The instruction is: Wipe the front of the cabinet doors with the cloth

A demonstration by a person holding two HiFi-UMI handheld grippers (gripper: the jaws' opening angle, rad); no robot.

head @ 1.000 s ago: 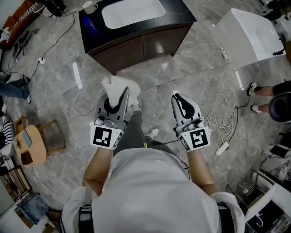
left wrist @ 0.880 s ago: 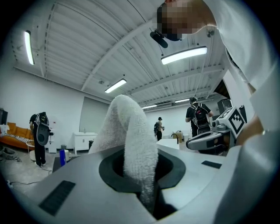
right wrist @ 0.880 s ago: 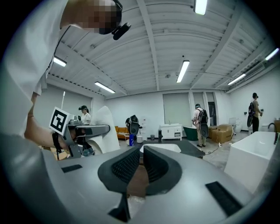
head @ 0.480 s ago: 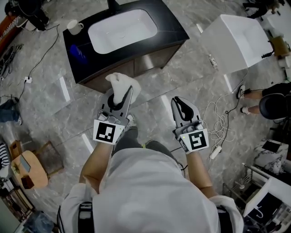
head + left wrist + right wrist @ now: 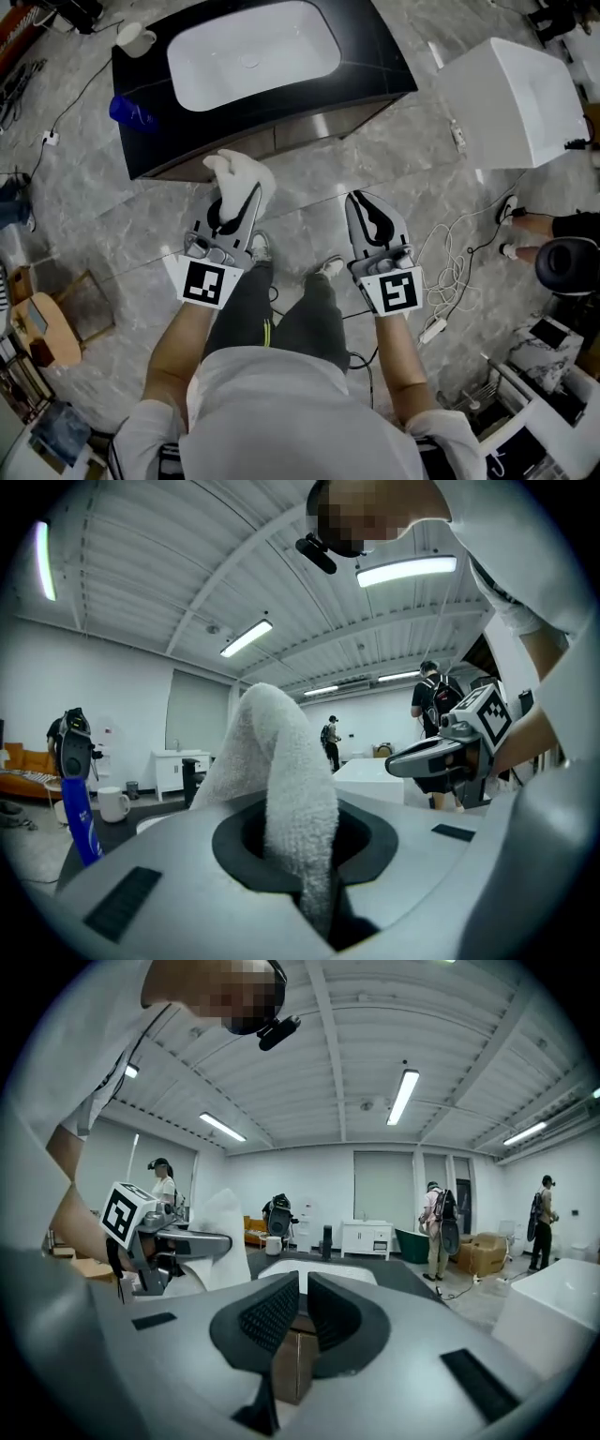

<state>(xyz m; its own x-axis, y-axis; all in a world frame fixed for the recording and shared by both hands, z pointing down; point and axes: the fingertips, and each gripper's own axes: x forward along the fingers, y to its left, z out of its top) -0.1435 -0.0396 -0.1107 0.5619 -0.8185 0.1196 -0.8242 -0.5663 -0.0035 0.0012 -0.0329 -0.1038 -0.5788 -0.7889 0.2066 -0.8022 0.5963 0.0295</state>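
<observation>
Item 1: left gripper (image 5: 244, 194), jaws clamped on white cloth (image 5: 238, 172); cloth stood up out of the jaws, folded over at top. Item 2: right gripper (image 5: 364, 201), at 3 o'clock of left, jaws nearly together w/ thin gap, nothing btwn them. Item 3: dark cabinet (image 5: 386, 66) w/ white basin (image 5: 253, 47), at 12 o'clock of both grippers; cabinet doors (image 5: 309, 127) faced the person, cloth near them, contact not visible. Item 4: mug (image 5: 136, 37) and blue bottle (image 5: 129, 112) on cabinet top, 10 o'clock end. Item 5: white box (image 5: 511, 94) on floor, approx 2 o'clock
</observation>
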